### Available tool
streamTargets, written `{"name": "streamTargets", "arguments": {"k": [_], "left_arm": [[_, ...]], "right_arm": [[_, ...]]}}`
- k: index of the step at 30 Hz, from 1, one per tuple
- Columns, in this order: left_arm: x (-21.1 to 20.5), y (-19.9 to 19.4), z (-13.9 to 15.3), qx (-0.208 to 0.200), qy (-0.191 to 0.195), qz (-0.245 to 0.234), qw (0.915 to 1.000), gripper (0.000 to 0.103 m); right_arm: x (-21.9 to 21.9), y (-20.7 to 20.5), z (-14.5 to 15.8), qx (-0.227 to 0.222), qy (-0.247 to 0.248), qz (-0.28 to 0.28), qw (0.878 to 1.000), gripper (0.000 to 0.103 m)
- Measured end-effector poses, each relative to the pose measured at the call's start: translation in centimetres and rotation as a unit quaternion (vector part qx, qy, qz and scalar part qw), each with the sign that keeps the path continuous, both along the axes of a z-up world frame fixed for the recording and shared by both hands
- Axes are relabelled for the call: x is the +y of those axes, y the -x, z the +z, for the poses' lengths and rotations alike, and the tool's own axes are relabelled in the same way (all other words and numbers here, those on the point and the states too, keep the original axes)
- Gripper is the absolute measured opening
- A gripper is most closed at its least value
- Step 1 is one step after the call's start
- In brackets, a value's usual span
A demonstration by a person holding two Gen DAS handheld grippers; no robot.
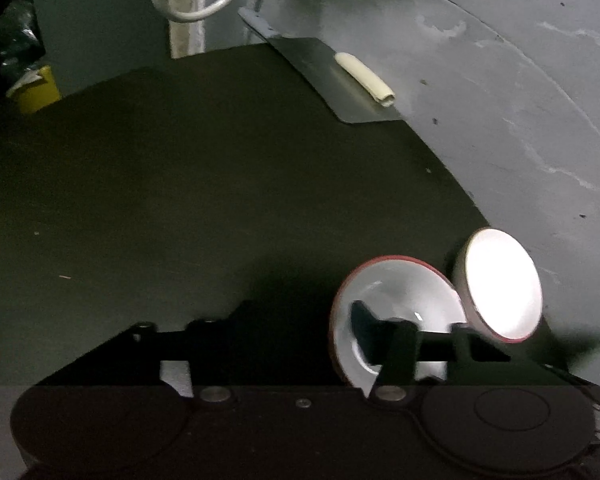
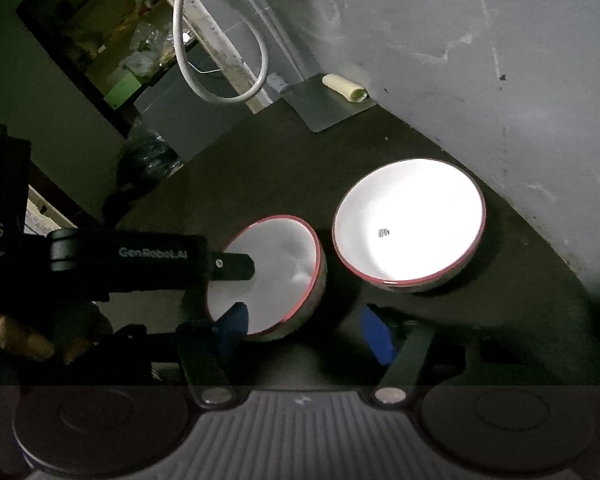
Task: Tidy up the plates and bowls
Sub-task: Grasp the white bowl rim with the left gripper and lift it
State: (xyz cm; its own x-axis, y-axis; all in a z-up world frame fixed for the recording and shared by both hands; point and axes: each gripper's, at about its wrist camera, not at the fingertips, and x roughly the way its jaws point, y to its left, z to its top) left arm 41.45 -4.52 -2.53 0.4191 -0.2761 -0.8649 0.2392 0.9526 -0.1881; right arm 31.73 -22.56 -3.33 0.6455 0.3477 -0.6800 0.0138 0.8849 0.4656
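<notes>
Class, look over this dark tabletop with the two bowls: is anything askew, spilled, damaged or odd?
The smaller red-rimmed bowl sits tipped, its opening facing sideways, with the left gripper reaching over its rim. The larger bowl also leans slightly. A cream-coloured tube lies on a metal sheet. Nothing spilled or visibly broken.

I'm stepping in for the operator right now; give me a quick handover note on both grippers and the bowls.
Left gripper: one finger inside the nearer white bowl with a red rim, straddling its rim; too dark to tell whether it grips.
Right gripper: open, jaws on either side of that bowl's near wall, not pressing.
Things: the second white red-rimmed bowl stands upright beside it, apart, by the grey wall; both are on the dark table. No plates in view.
Done: nothing stacked.
Left: grip the nearer bowl, probably nest it in the other.
</notes>
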Motion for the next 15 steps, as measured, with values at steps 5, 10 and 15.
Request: {"name": "streamTargets", "arguments": {"k": [5,10,15], "left_arm": [[-0.4,0.1,-0.3,0.011,0.025,-0.009,0.9996,0.019],[-0.8,0.6,-0.3,0.009,0.033,-0.019,0.9992,0.01],[-0.3,1.6,0.3,0.002,0.04,-0.024,0.9989,0.006]], "right_arm": [[0.2,-0.3,-0.1,-0.001,-0.005,0.006,1.0,0.054],[0.1,-0.4,-0.2,-0.006,-0.011,0.009,1.0,0.038],[-0.4,-0.1,-0.3,-0.002,-0.013,0.005,1.0,0.03]]}}
